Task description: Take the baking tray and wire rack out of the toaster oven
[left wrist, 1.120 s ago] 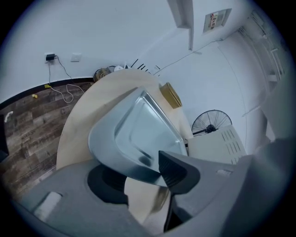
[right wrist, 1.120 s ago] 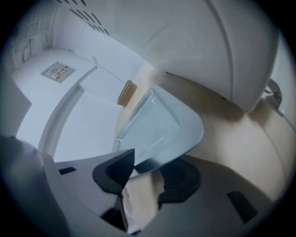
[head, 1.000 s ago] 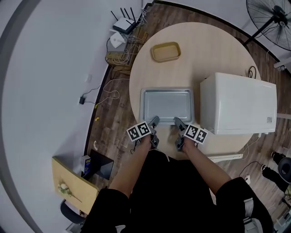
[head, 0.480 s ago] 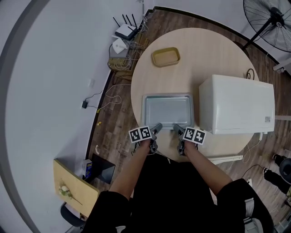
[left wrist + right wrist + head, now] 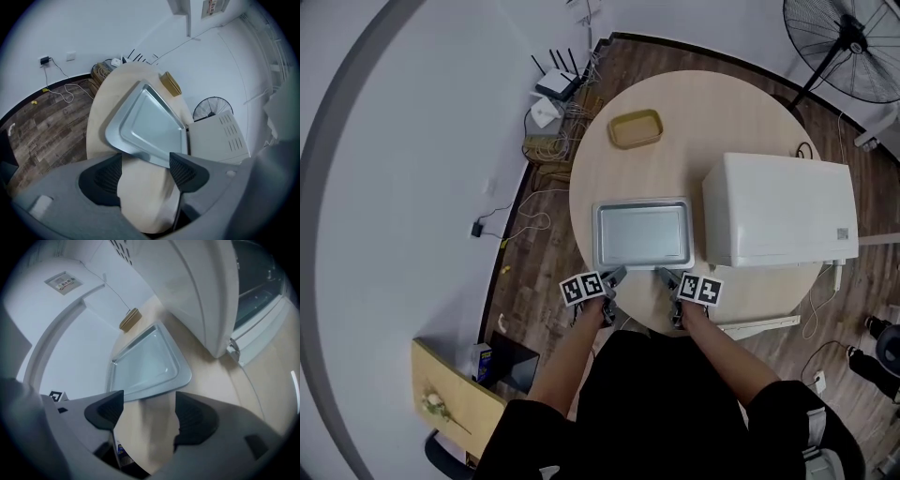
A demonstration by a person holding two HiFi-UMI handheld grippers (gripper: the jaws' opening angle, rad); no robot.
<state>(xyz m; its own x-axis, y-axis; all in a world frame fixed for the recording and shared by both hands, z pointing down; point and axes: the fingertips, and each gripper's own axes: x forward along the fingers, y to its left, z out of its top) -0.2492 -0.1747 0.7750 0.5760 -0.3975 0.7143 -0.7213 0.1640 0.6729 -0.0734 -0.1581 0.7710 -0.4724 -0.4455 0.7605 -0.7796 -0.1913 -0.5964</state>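
Now shallow grey metal baking tray (image 5: 642, 234) lay on round pale wooden tabletop (image 5: 703, 122), beside white toaster oven (image 5: 778, 211). Left hand-held gripper (image 5: 616, 275) and right hand-held gripper (image 5: 665, 275) had just opened wide, empty, off tray's near rim. Tray step likely done; next: reach into oven for wire rack.

The baking tray (image 5: 642, 234) is silver, rectangular, shallow, empty; it lies flat, open side up, outside and just left of the white, boxy toaster oven (image 5: 773, 211).
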